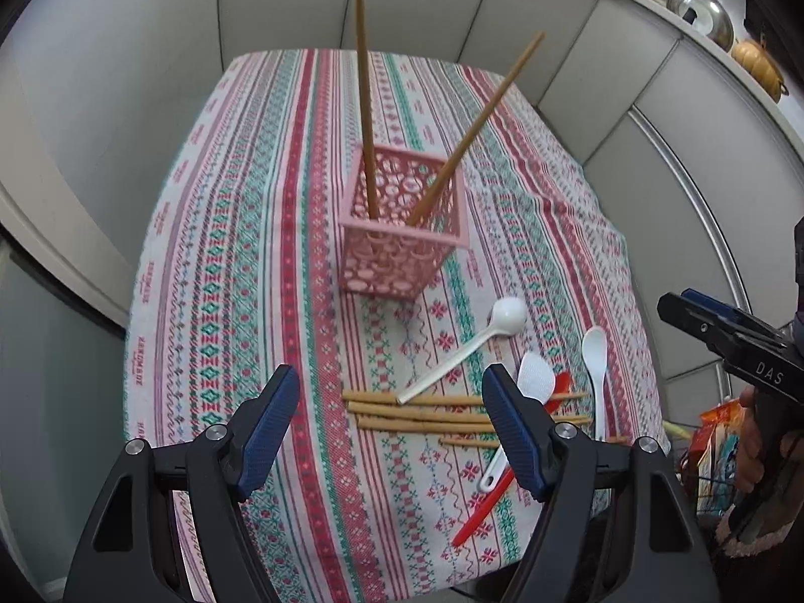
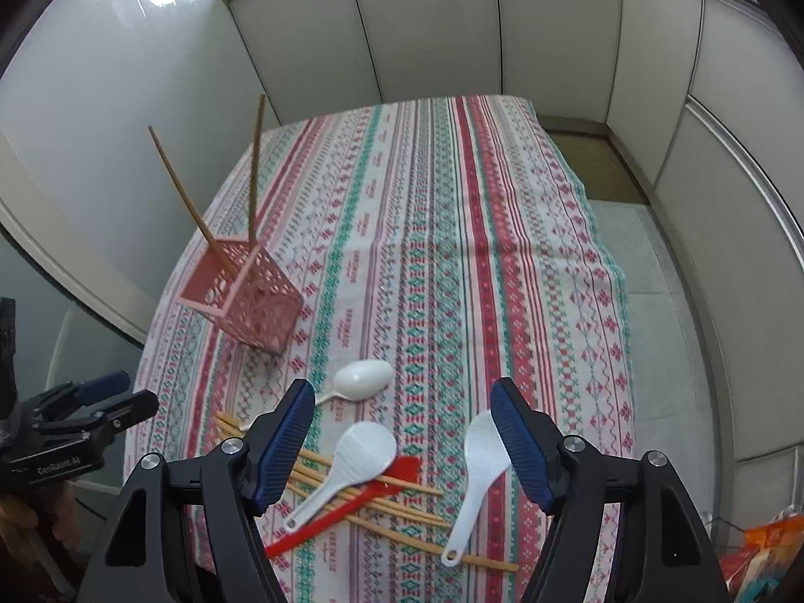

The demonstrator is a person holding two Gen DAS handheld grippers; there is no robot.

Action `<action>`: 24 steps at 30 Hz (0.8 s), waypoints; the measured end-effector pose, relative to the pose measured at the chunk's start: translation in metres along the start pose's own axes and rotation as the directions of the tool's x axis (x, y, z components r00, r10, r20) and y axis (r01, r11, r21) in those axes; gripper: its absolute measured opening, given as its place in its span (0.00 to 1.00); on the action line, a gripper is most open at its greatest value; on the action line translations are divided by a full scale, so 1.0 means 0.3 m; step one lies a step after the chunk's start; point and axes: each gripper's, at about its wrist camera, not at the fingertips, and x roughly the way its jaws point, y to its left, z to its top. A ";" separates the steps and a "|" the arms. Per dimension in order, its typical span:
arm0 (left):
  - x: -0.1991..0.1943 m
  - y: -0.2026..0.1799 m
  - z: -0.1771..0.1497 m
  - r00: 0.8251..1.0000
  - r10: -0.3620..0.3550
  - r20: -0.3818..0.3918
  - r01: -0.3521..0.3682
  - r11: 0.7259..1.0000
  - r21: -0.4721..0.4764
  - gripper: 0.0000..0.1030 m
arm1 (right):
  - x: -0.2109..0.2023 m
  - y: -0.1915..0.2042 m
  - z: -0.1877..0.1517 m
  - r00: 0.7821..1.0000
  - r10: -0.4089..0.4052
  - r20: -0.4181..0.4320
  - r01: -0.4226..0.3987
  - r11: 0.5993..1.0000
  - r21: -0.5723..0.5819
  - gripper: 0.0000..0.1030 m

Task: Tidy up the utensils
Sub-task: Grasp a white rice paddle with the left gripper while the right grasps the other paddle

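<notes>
**Both tongs empty over the loose pile; holder already carries two sticks**

Nearest: left gripper [image 1: 389,427] stands with jaws wide apart, nothing between them, hanging over the loose chopsticks [image 1: 417,409] at the near table edge. Right gripper [image 2: 402,444] likewise spread and empty, above the slotted white rice paddle [image 2: 364,452], the red spatula [image 2: 352,507] and the plain white paddle [image 2: 480,462].

Risks, judged from the lie of things:
- The pile is interleaved: both paddles and the spatula lie across the chopsticks. Lifting one stick may drag or flick its neighbours; the pile sits near the table's front edge, so a stray piece could go over.
- Thin round sticks flat on the patterned tablecloth [image 2: 452,251] may roll from the pads or be pinched with a fold of cloth.
- Both grippers hover near the same pile; they could collide.

Middle: white soup spoon [image 1: 507,314], apart from the pile toward the holder.

Far: pink lattice holder [image 1: 402,241], upright, with two chopsticks [image 1: 364,100] leaning apart. It looks light; a hard insertion might tip it.

View differences: the left wrist view shows a shelf with a metal lid [image 1: 701,15] and the right gripper from outside. The right wrist view lays out the crossings in the pile clearly, which the left's own finger partly hides.
</notes>
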 end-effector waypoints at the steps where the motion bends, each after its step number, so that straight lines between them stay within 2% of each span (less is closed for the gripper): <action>1: 0.012 -0.005 -0.003 1.000 -0.002 -0.014 0.002 1.000 0.007 0.76 | 0.014 -0.014 -0.012 1.000 -0.005 -0.026 0.005 1.000 0.008 0.75; 5: 0.069 -0.038 -0.020 0.998 0.004 -0.069 -0.001 0.999 0.043 0.76 | 0.067 -0.064 -0.058 0.994 -0.016 -0.108 0.019 0.999 0.035 0.80; 11: 0.151 -0.137 -0.048 0.991 0.005 -0.136 0.012 0.992 0.123 0.76 | 0.124 -0.126 -0.112 0.979 -0.051 -0.198 0.062 0.997 0.047 0.80; 16: 0.208 -0.228 -0.052 0.986 0.004 -0.165 0.025 0.984 0.174 0.76 | 0.141 -0.161 -0.132 0.972 -0.052 -0.230 0.068 0.996 0.062 0.80; 24: 0.312 -0.350 -0.047 0.979 -0.020 -0.203 0.062 0.977 0.203 0.73 | 0.149 -0.196 -0.135 0.969 -0.058 -0.241 0.079 0.994 0.077 0.80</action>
